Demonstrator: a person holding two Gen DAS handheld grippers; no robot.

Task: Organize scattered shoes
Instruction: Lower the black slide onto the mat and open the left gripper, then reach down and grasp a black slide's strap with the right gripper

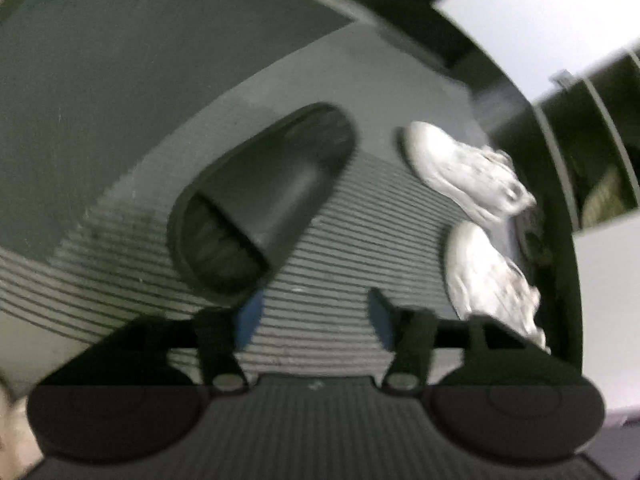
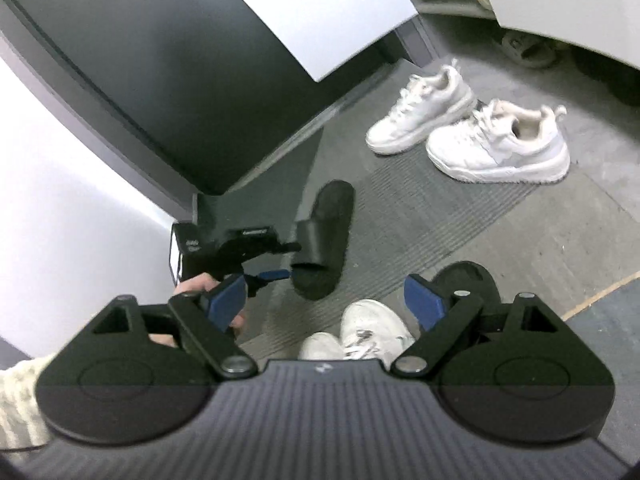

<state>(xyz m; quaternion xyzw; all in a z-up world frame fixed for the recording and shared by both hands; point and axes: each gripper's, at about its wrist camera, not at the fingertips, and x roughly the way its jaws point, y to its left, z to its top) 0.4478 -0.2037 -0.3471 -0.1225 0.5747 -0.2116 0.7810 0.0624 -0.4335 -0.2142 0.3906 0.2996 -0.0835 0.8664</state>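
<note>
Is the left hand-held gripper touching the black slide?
Cannot tell. In the right wrist view the left hand-held gripper overlaps the black slide at its strap; the left wrist view is blurred, jaws open.

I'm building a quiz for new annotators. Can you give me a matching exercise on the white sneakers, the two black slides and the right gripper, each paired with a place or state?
Things:
1. white sneakers
2. far black slide
3. near black slide
4. right gripper

Places or states:
a. partly hidden behind a gripper finger
b. open, holding nothing
c. side by side, beyond both slides
d. on the ribbed mat, just ahead of the left gripper

Pairs: 1-c, 2-d, 3-a, 4-b
</note>
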